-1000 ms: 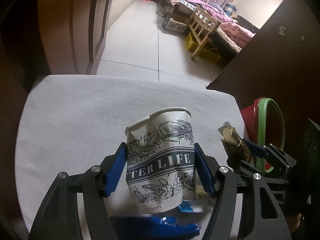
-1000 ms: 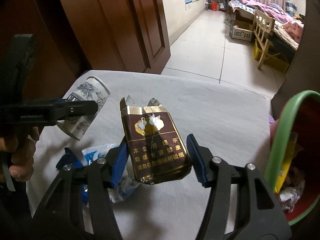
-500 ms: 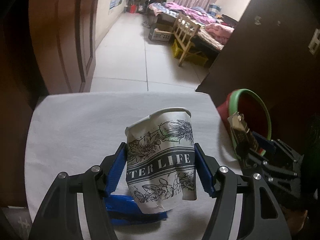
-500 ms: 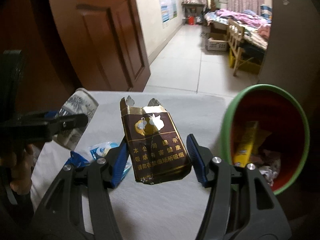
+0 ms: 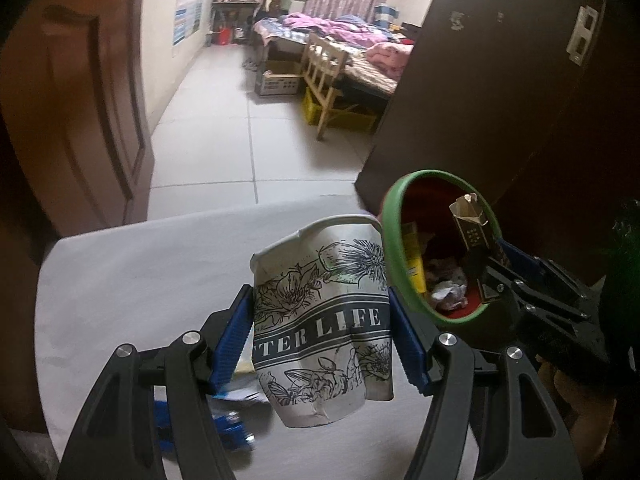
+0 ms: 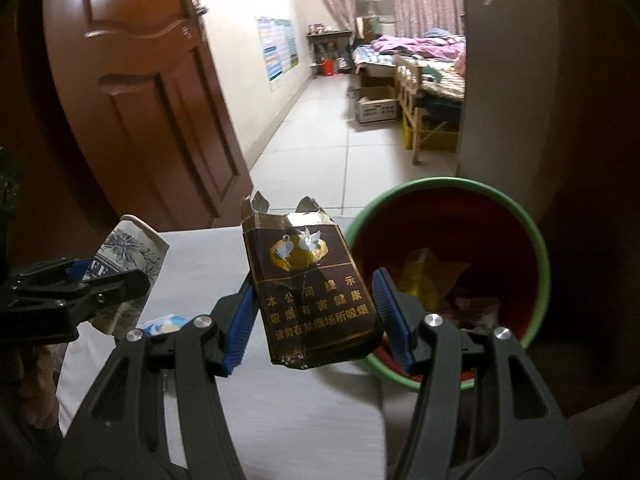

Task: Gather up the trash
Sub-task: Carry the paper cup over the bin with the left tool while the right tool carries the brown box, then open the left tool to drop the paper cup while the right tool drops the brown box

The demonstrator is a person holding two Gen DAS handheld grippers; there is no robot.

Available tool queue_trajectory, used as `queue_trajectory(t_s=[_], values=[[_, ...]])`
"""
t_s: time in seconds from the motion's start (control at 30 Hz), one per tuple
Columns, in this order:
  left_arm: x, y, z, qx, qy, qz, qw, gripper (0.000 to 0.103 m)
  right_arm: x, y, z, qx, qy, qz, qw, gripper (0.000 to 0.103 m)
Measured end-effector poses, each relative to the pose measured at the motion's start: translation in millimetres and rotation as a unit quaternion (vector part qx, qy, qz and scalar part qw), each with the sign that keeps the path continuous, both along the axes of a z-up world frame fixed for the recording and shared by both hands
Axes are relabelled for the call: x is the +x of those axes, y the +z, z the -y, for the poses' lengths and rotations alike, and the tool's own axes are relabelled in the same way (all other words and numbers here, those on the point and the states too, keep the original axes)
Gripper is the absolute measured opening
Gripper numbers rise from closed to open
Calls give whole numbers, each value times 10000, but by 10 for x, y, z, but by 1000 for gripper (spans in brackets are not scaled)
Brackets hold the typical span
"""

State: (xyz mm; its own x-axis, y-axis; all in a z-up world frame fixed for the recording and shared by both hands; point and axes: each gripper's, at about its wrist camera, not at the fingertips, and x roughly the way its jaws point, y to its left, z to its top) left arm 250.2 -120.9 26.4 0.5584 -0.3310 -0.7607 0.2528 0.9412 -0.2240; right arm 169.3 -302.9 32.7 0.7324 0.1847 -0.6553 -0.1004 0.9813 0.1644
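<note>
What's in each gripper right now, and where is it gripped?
Left gripper clamps the crumpled paper cup across its middle sides. Right gripper clamps the brown cigarette pack by its lower side edges.

Black skeletal gripper frames, ribbed blue pads on fingers (image 5: pixel 234 336), round silver screws at the joints

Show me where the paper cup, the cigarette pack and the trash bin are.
paper cup (image 5: pixel 320 320), left wrist view, on its printed banner.
cigarette pack (image 6: pixel 312 292), right wrist view, on its brown front face.
trash bin (image 6: pixel 536 240), right wrist view, on its green rim.
</note>
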Motion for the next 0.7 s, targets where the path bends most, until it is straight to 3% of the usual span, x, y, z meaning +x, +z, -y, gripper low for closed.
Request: queue_trajectory(t_s=[0.4,0.7], values=[[257,-40,855,-289,-713,33,9970,62,36,-142,651,-560,-787,28,9953,55],[467,-63,1091,-512,-889,-6,9947,63,157,-179,795,-766,-991,66,9921,55]])
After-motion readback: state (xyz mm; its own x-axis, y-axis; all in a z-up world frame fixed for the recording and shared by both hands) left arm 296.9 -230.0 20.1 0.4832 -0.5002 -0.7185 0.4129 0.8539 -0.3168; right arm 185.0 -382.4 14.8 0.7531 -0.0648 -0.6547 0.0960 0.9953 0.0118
